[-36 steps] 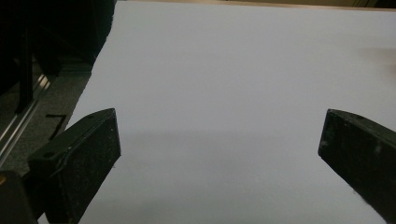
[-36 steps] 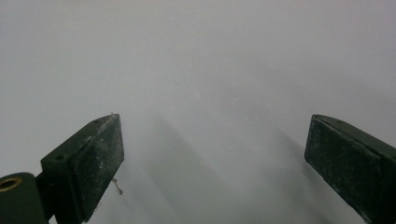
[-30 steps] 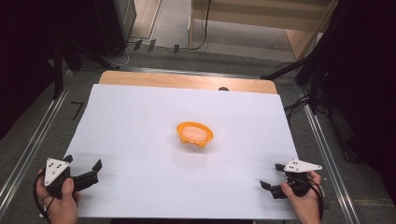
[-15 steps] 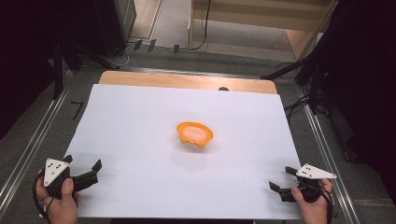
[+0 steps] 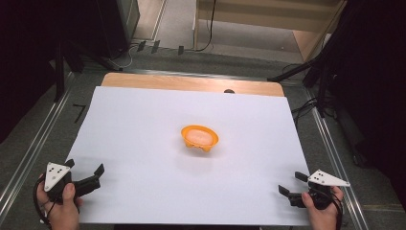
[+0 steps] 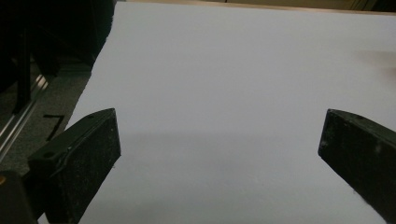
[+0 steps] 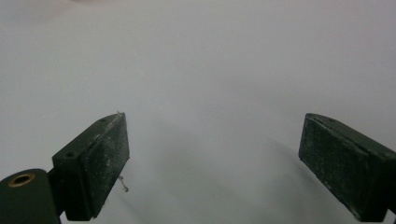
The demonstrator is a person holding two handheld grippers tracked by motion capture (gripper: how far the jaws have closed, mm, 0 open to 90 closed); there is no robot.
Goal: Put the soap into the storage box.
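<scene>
An orange bowl [image 5: 199,137] sits near the middle of the white sheet [image 5: 143,124] that covers most of the desk [image 5: 191,83], upright, with something pale inside it that is too small to make out. It is well apart from both tools, farther from the person than either, and roughly between them from side to side.

The left tool [image 5: 86,176] hovers at the near left corner of the sheet, held in the person's left hand [image 5: 60,203], its jaws spread and pointing toward the sheet's right side. In the left gripper view the two black jaws stand wide apart with bare white sheet between them, so this tool is released and grips nothing.

The right tool [image 5: 290,184] is at the near right corner of the sheet, in the person's right hand [image 5: 321,211], jaws pointing to the left across the sheet. Its jaws have just been closing a little, yet the right gripper view shows them wide apart with nothing but white sheet between them (a short pale thread hangs from the left-hand jaw); it too is released and holds nothing.

No brand, label or readable writing can be made out on the bowl, the tools or the sheet
</scene>
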